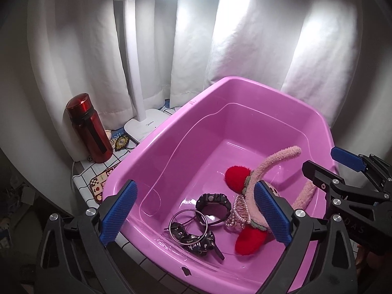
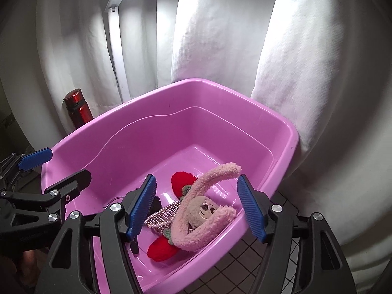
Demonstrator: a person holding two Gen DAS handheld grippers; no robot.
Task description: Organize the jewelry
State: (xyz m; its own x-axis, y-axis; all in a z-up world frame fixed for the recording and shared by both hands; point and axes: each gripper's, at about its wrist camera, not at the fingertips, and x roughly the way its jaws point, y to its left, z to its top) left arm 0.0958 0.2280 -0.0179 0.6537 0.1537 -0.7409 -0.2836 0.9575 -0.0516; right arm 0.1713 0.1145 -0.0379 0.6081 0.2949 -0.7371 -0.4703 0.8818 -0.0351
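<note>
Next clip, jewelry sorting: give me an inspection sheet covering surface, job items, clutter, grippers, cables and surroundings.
Surface: white grid-patterned tabletop carrying a pink plastic tub.
Job's things: all inside the tub: fuzzy pink headband with red pom-poms, pearl hair claw, black wristwatch, thin metal bangle, black printed hair tie.
Clutter: red metal bottle, small patches and trinkets beside it.
Grippers: left gripper and right gripper both with jaws open over the tub, holding nothing.
Cables: nothing seen.
Surroundings: white desk lamp, lit; white curtain behind.
</note>
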